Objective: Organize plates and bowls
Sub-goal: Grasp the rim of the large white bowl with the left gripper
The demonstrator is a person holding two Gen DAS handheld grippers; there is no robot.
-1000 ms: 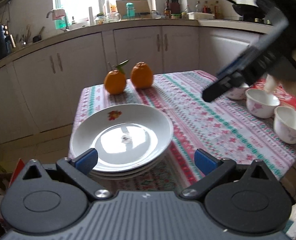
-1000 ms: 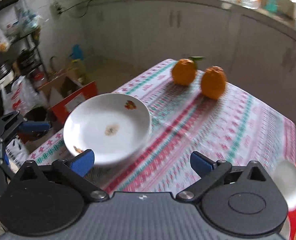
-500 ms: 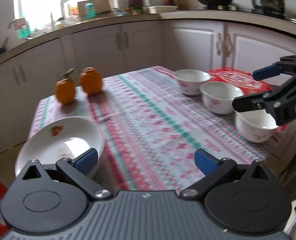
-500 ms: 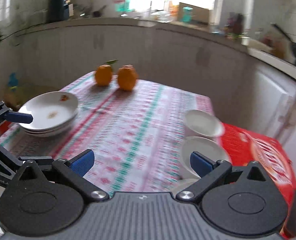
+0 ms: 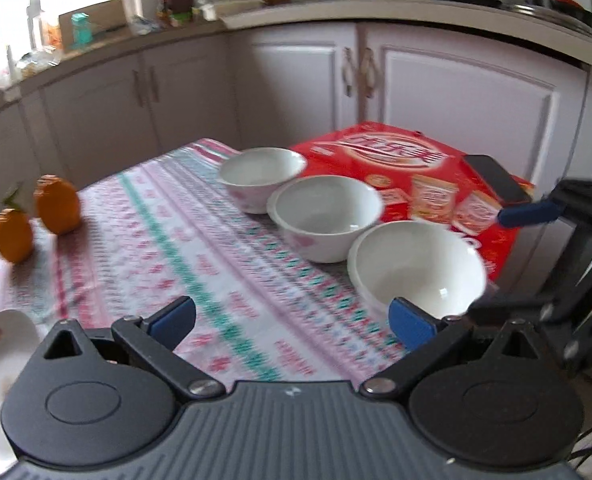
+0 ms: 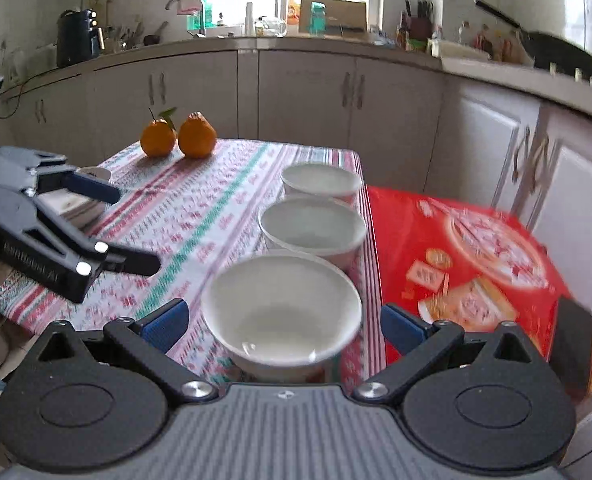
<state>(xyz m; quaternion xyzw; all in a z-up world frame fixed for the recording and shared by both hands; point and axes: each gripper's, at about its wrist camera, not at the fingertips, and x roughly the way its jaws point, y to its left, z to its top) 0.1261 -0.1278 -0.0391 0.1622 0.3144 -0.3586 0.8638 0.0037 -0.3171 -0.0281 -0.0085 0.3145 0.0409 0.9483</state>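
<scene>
Three white bowls sit in a row along the right edge of my table (image 6: 223, 216), on the striped cloth, close beside the red box (image 6: 468, 256). Nearest bowl (image 6: 281, 312) lies right between my right gripper's (image 6: 281, 326) blue pads, which stand wide apart around it; I can't tell if either pad touches the rim. Middle bowl (image 6: 314, 228) sits just behind it, far bowl (image 6: 320, 179) behind that. A dark phone (image 5: 496, 178) lies on the box. My left gripper (image 5: 291, 320) hangs over the cloth beside the nearest bowl, fingers spread, nothing between them. Stacked plates (image 6: 77, 204) rest at the table's left edge, partly hidden behind the left gripper. Two oranges (image 6: 177, 138) stand at the far end, near the cabinets.
</scene>
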